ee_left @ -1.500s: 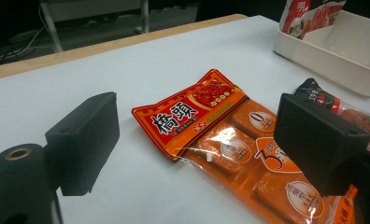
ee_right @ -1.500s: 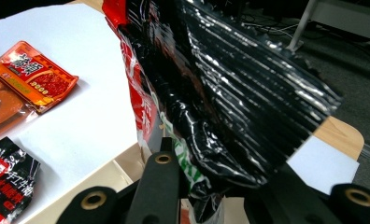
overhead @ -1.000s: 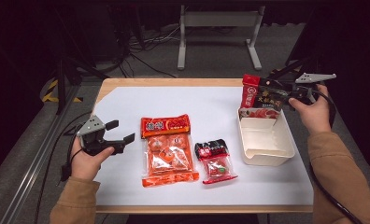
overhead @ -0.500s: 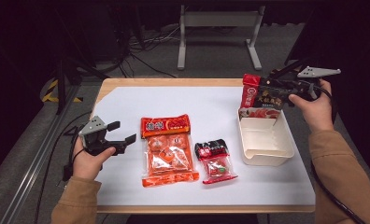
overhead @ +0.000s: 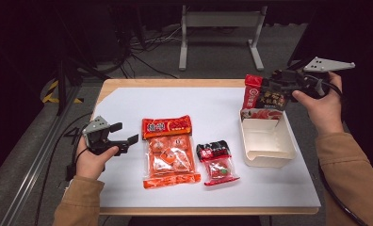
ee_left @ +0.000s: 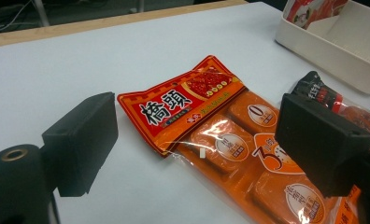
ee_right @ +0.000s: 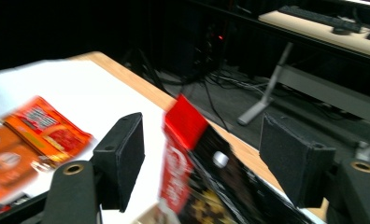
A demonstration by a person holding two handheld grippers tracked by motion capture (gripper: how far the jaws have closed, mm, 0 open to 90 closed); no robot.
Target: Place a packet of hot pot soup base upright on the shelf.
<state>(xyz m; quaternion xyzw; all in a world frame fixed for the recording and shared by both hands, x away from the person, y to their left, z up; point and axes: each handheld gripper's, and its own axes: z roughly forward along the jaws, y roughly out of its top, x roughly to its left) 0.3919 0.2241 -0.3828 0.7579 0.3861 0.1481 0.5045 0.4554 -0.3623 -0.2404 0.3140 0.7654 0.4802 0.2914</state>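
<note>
Red-and-black packet (overhead: 263,96) standing upright at far end of white tray (overhead: 268,155), 2 o'clock on counter (overhead: 222,103). Right gripper (overhead: 282,87) fingers just opening, spread either side of packet top, not pressing. Left gripper (overhead: 123,134) fingers spread, empty, beside orange packet (overhead: 169,153) at 9 o'clock.

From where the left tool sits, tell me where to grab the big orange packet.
Take the large orange packet by its flat red header strip, coming from its left long side. The header is thin, while the body bulges with cubes. The left tool sits open just left of it.
</note>
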